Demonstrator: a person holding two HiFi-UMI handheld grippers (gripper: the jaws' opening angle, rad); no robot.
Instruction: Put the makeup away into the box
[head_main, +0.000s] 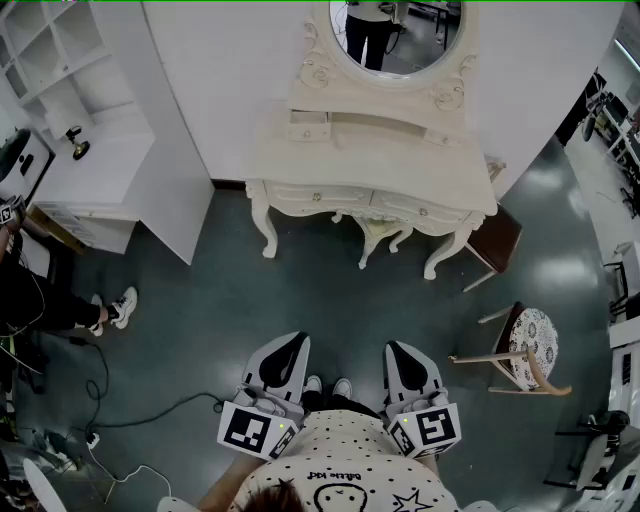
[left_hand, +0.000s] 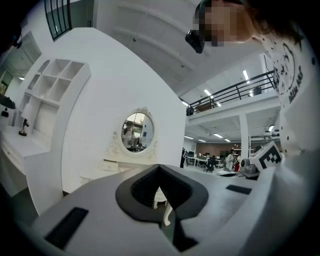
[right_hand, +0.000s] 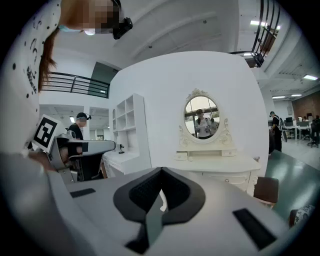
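The white dressing table (head_main: 372, 165) with its oval mirror (head_main: 396, 34) stands against the far wall, a few steps ahead of me. I can make out no makeup or box on its top from here. My left gripper (head_main: 289, 343) and right gripper (head_main: 399, 349) are held close to my body, side by side over the dark floor, well short of the table. In the left gripper view the left gripper (left_hand: 159, 168) has its jaws together with nothing between them. The right gripper (right_hand: 161, 170) in its own view is likewise shut and empty, facing the table (right_hand: 215, 162).
A white shelf unit with a desk (head_main: 95, 165) stands at the left wall, and a person (head_main: 45, 300) sits beside it. Cables (head_main: 150, 412) trail over the floor at lower left. A brown stool (head_main: 498, 240) and a wooden chair (head_main: 527, 350) stand to the right.
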